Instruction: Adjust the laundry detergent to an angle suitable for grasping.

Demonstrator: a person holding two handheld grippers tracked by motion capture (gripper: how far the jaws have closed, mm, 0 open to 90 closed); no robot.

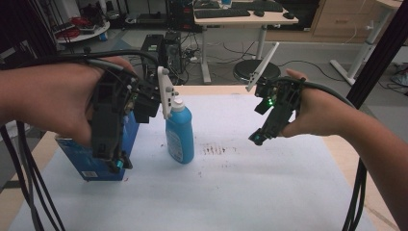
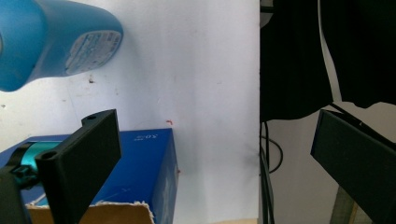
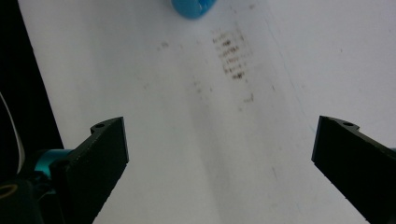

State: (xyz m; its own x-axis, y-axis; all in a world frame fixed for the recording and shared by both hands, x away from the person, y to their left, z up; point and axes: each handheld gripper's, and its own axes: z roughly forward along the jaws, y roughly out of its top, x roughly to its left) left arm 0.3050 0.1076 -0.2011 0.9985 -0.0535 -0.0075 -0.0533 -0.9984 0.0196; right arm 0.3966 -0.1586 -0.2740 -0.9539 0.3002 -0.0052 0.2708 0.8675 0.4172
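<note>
A blue bottle [image 1: 180, 132] with a white cap stands upright near the middle of the white-covered table [image 1: 250, 192]. To its left stands a blue box [image 1: 103, 161] with a torn cardboard top. My left gripper [image 1: 118, 162] hovers over that box, pointing down. In the left gripper view its jaws are wide apart [image 2: 212, 126] with nothing between them, one over the box [image 2: 144, 163], and the bottle [image 2: 51, 42] lies beyond. My right gripper [image 1: 257, 138] hangs open above the table right of the bottle. Its jaws [image 3: 219, 130] frame bare sheet, with the bottle's edge [image 3: 192, 7] at the top.
A brownish stain [image 1: 214, 150] marks the sheet right of the bottle, and it shows ahead of the right gripper as the stain [image 3: 231, 56]. Black cables [image 1: 24, 183] hang at the table's left edge. Behind the table stand a computer tower [image 1: 163, 50], a stool [image 1: 255, 70] and a desk [image 1: 245, 19].
</note>
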